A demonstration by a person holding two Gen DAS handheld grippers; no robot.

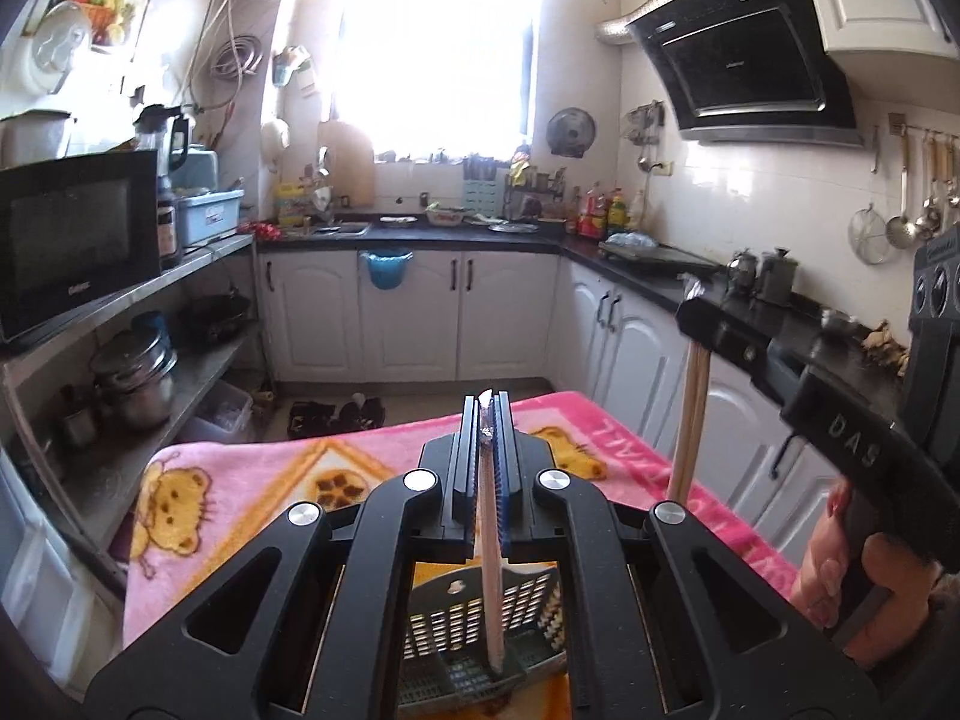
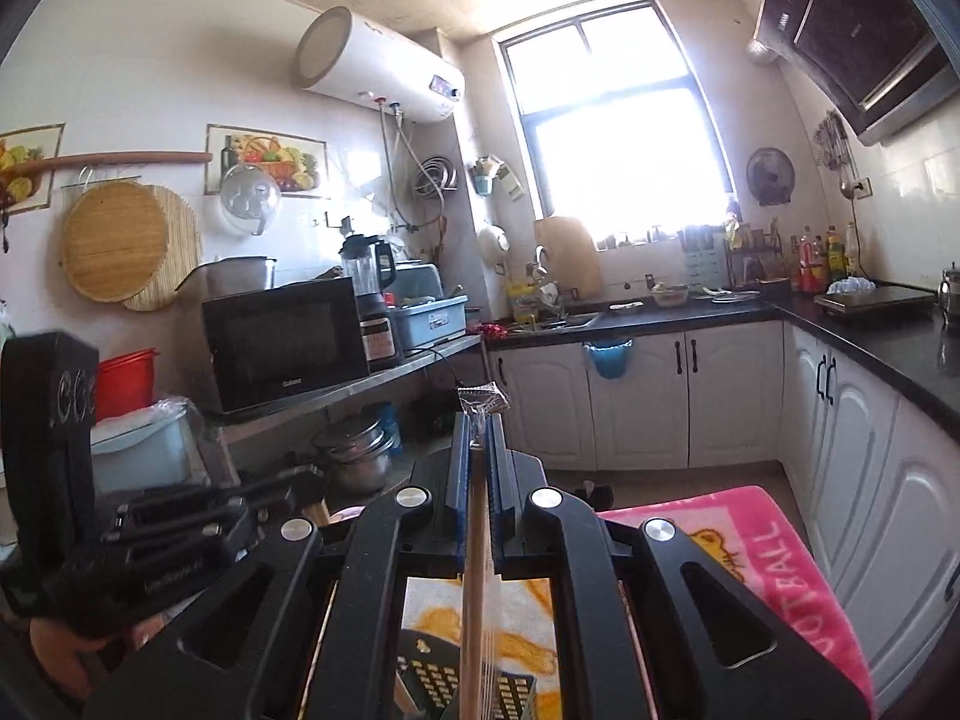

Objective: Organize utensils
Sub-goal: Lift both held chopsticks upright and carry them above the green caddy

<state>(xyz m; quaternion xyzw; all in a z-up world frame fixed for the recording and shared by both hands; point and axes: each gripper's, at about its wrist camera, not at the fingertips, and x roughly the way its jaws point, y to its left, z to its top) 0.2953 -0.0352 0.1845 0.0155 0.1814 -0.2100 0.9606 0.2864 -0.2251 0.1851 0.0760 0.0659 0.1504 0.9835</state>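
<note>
On the left, the left gripper (image 1: 487, 414) has its jaws closed on a wrapped chopstick pair (image 1: 493, 540), its tip down in the green slotted holder (image 1: 462, 630); on the right, the right gripper (image 2: 480, 429) clamps another wrapped pair (image 2: 477, 588) above the holder (image 2: 468, 684); released crooked, either could miss and drop onto the pink blanket (image 1: 240, 480).

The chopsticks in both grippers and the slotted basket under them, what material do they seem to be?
Chopsticks: probably pale wood or bamboo, matte, in a clear plastic sleeve crinkled at the tip.
Slotted basket: likely moulded plastic, dull grey-green, with regular cut slots.
</note>
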